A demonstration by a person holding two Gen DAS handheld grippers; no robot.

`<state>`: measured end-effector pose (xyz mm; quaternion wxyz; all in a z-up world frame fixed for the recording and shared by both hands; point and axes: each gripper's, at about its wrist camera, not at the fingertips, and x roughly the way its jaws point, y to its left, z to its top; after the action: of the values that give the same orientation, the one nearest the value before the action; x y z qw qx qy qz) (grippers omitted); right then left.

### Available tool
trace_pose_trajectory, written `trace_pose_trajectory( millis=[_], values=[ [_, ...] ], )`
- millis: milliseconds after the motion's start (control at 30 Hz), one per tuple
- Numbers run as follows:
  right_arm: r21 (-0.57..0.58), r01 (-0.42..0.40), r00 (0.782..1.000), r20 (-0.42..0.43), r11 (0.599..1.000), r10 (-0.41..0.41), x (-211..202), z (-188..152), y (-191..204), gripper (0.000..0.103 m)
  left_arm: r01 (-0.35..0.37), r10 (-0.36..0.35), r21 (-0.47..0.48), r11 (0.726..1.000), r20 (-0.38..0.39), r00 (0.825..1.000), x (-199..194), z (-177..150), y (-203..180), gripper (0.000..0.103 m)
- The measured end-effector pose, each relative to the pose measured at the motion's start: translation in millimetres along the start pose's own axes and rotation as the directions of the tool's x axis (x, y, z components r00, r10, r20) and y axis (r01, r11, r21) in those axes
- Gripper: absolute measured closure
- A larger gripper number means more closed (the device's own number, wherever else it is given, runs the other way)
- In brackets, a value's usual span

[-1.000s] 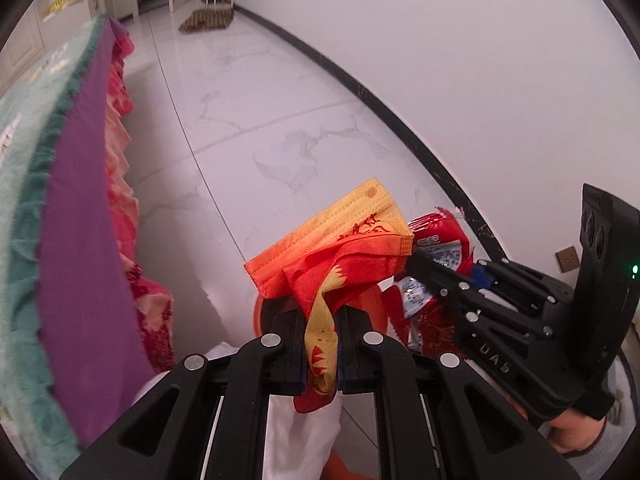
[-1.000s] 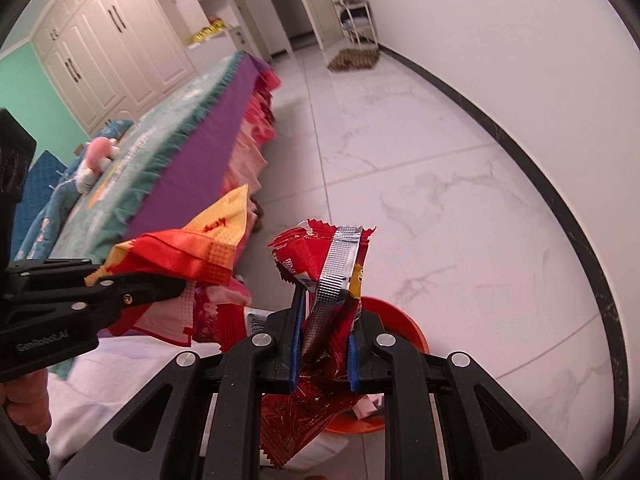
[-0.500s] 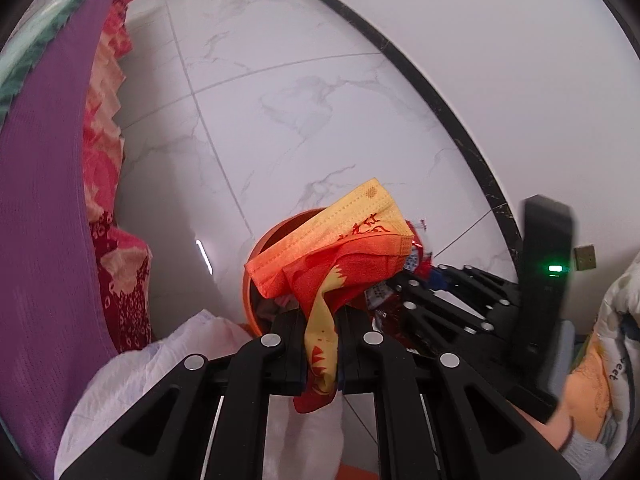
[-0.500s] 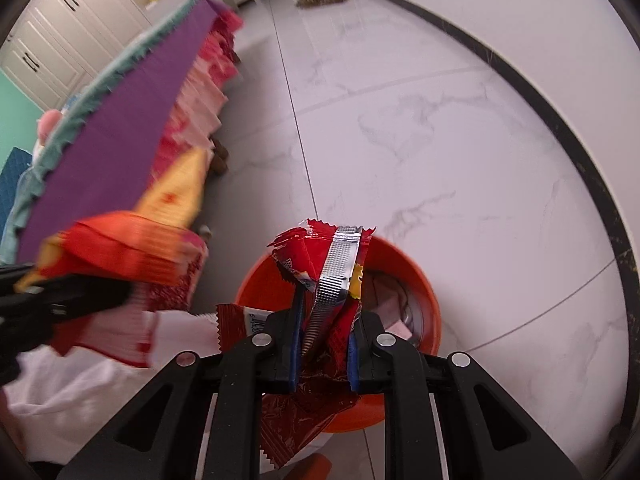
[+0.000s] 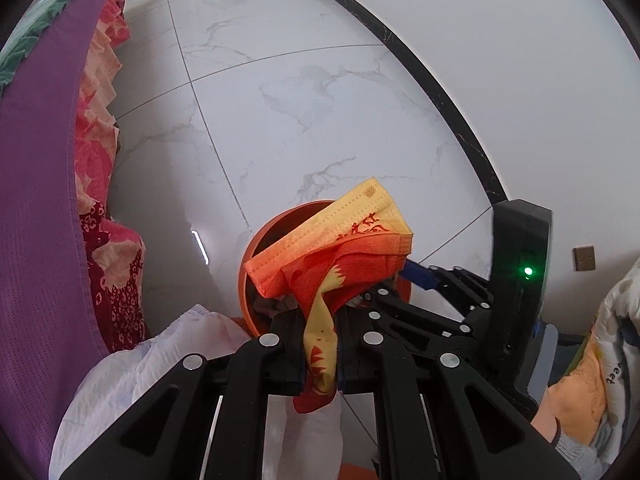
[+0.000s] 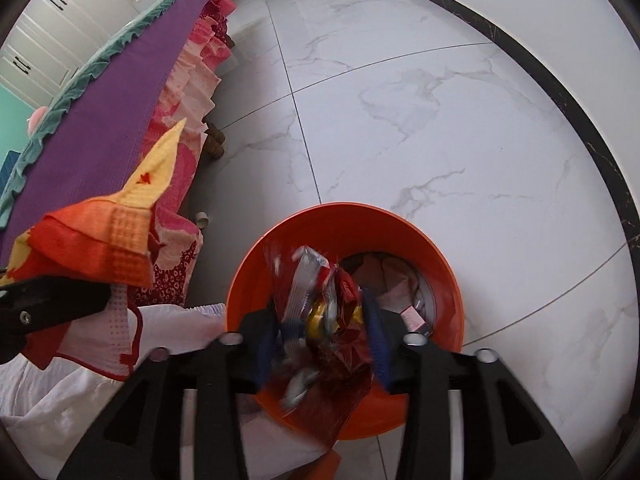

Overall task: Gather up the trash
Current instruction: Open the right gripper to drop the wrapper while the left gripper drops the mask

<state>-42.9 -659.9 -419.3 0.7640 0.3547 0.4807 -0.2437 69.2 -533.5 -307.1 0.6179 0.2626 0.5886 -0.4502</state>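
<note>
An orange bin (image 6: pixel 400 224) stands on the white floor, with scraps lying inside it. My right gripper (image 6: pixel 324 332) hangs just above its near rim and its jaws are opening. A red and silver snack wrapper (image 6: pixel 320 312) sits blurred between the blue pads, loose and dropping over the bin. My left gripper (image 5: pixel 320 320) is shut on an orange and yellow face mask (image 5: pixel 340 248), which fans out above the bin's rim (image 5: pixel 280 224). From the right wrist view the mask (image 6: pixel 100 232) shows at the left, beside the bin.
A bed with a purple cover (image 6: pixel 120 92) and a pink floral skirt (image 5: pixel 92 132) runs along the left. White cloth (image 6: pixel 80 380) lies crumpled beside the bin. A black skirting line (image 5: pixel 440 92) borders the wall. A person's patterned sleeve (image 5: pixel 600 360) is at the right.
Both grippers have sunk toward the orange bin. The right jaws have spread and the wrapper has come loose between them. The left gripper still holds the mask.
</note>
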Motion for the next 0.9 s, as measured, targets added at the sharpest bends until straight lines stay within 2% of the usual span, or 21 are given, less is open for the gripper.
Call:
trace_pose_trajectory(
  millis=[367,467,600,633,667,700,733,900],
  values=[
    [0.026,0.015,0.994,0.107,1.0,-0.017,-65.6,-3.9,-11.7,0.057,-0.006,0.007,0.029,1.0,-0.045,0.999,20.3,1.6,-12.9,0.093],
    [0.015,0.047,0.99,0.136,0.999,-0.048,-82.4,-5.6,-12.1,0.057,-0.008,0.01,0.039,0.999,-0.063,0.998,29.0,0.6,-18.0,0.093],
    [0.03,0.05,0.985,0.161,0.998,-0.055,-94.6,-5.2,-15.2,0.057,-0.013,0.018,0.066,0.998,-0.079,0.997,40.1,1.0,-24.1,0.087],
    [0.031,0.055,0.985,0.164,0.998,-0.06,-96.6,-4.8,-15.6,0.057,-0.011,0.017,0.066,0.998,-0.084,0.996,42.2,1.2,-24.5,0.085],
    [0.031,0.06,0.984,0.165,0.998,-0.064,-97.6,-4.3,-15.9,0.057,-0.015,0.021,0.064,0.998,-0.091,0.996,44.7,1.0,-24.4,0.078],
    [0.033,0.06,0.984,0.163,0.998,-0.065,-98.1,-3.7,-16.5,0.057,-0.018,0.024,0.063,0.998,-0.093,0.995,45.6,0.7,-24.3,0.064],
    [0.035,0.058,0.985,0.162,0.998,-0.063,-98.1,-4.2,-16.8,0.057,-0.018,0.024,0.064,0.998,-0.093,0.995,46.2,-0.2,-24.2,0.058],
    [0.034,0.059,0.984,0.166,0.998,-0.063,-99.0,-3.5,-15.2,0.057,-0.033,0.039,0.068,0.997,-0.084,0.996,45.4,0.4,-24.3,0.05]
  ],
)
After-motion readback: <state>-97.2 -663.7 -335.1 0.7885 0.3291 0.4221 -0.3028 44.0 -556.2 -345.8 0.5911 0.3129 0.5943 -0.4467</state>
